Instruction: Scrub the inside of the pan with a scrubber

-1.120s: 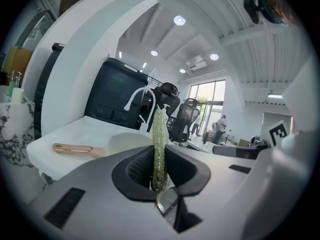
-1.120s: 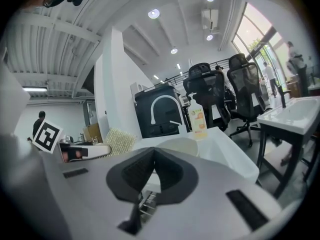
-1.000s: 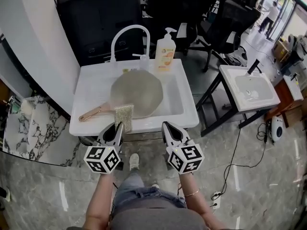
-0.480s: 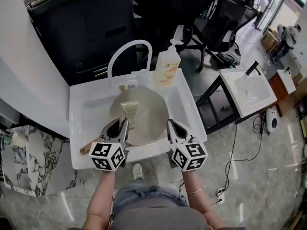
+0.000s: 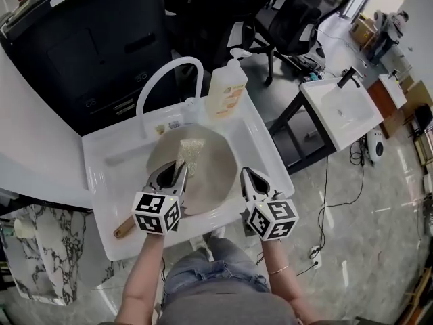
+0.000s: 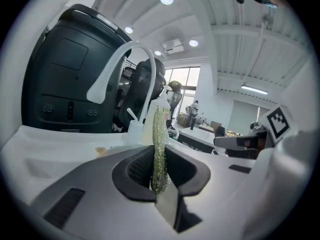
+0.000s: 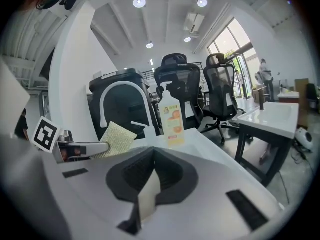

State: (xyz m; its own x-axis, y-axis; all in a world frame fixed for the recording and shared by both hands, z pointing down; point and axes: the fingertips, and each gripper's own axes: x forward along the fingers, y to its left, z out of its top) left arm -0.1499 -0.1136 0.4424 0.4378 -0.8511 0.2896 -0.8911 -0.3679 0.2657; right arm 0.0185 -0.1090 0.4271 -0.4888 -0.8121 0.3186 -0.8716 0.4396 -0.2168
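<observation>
A round grey pan [image 5: 210, 178] lies in the white sink [image 5: 98, 181], its copper handle [image 5: 124, 228] pointing to the front left. My left gripper [image 5: 180, 166] is shut on a yellowish mesh scrubber [image 5: 191, 149], which hangs over the pan's middle. In the left gripper view the scrubber [image 6: 159, 149] stands edge-on between the jaws. In the right gripper view the scrubber [image 7: 117, 139] shows flat at the left. My right gripper [image 5: 248, 174] hovers over the pan's right edge, shut with nothing in it. Whether the scrubber touches the pan I cannot tell.
A white arched faucet [image 5: 166, 80] and a soap pump bottle [image 5: 226, 90] stand at the sink's back. A second sink on a black stand [image 5: 342, 110] is to the right, office chairs [image 5: 291, 19] behind. A marble counter [image 5: 37, 249] lies at the left.
Both grippers have moved forward from the sink's front rim to over the pan. The left one has carried the scrubber to the pan's middle.
</observation>
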